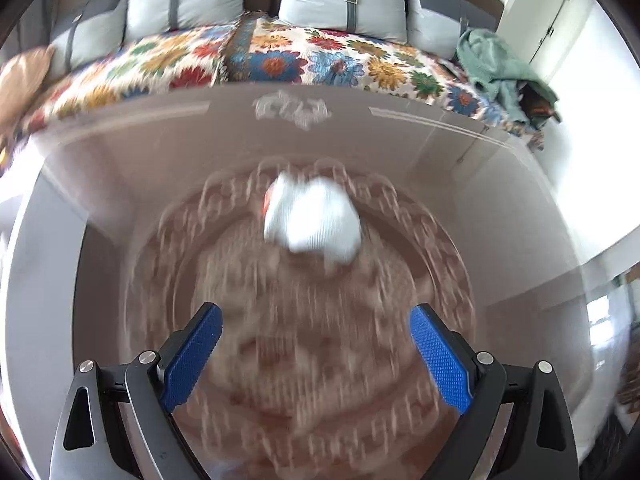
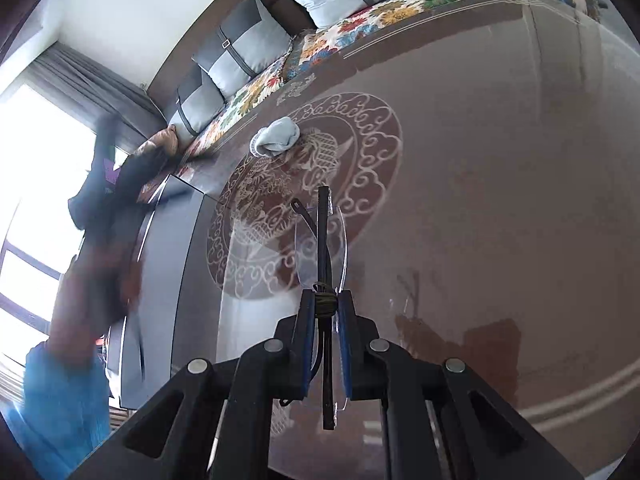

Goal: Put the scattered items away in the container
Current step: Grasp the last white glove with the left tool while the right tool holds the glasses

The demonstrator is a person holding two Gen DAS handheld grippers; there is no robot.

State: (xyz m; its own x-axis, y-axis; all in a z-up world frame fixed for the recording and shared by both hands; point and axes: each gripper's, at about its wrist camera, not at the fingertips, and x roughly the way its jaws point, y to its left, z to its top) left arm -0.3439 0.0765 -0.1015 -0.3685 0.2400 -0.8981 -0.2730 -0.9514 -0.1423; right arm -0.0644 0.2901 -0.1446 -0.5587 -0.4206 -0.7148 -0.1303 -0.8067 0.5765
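Right now your right tongs (image 2: 325, 300) pinch a pair of rimless glasses (image 2: 322, 240), lifted above the medallion (image 2: 372, 168) printed on the tabletop (image 2: 500, 200). Your left tongs (image 1: 316, 320) gape wide, holding nothing, over that medallion. A white sock (image 1: 312, 220) lies on the medallion's far rim, toward the floral sofa (image 1: 280, 60). No writing is readable anywhere; the left view is blurred.

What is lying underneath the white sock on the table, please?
The white sock rests on the brown table, over the edge of its pale round ornament. An orange bit peeks out at its left side; whatever else it covers is hidden.
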